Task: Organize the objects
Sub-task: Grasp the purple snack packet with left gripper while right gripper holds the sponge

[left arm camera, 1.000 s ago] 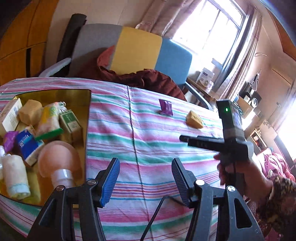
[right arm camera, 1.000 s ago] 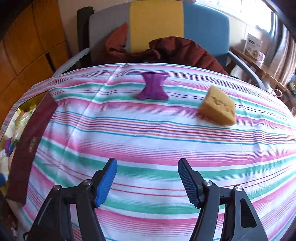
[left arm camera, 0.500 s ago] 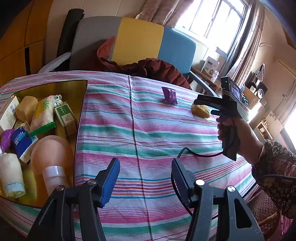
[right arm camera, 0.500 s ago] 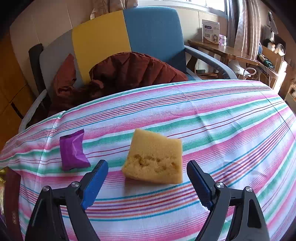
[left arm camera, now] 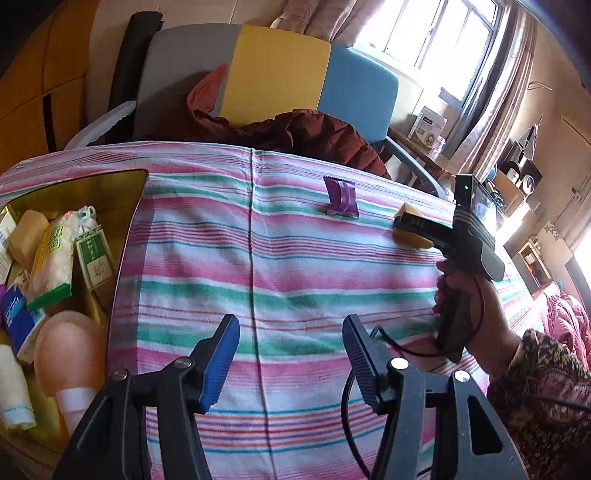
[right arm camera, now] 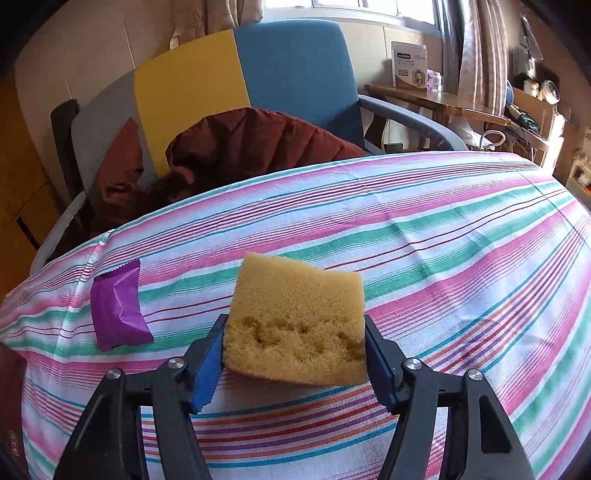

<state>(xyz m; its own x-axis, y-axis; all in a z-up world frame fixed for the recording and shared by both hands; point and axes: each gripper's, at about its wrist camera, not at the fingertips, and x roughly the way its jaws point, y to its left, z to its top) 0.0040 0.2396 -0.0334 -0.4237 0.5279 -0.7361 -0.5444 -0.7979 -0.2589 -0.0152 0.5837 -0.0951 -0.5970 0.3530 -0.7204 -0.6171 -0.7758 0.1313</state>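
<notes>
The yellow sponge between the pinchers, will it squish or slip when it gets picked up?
The yellow sponge looks holey and soft, so it will probably squish as the right gripper closes on it. It likely weighs little. Its rough sides touch both pads, so slipping seems unlikely.

Lived-in home, living or dining room. Table under a pink, green and white striped cloth (right arm camera: pixel 424 236), grey, yellow and blue upholstered armchair (right arm camera: pixel 236 81) with a quilted maroon jacket (right arm camera: pixel 240 144) dumped on it, patterned curtains (left arm camera: pixel 480 92) at a sunlit window (left arm camera: pixel 436 33). Cluttered wooden side table (right arm camera: pixel 439 99) and shelves (left arm camera: pixel 517 177) by the window, wood-panelled wall (left arm camera: pixel 33 81) on the other side.
</notes>
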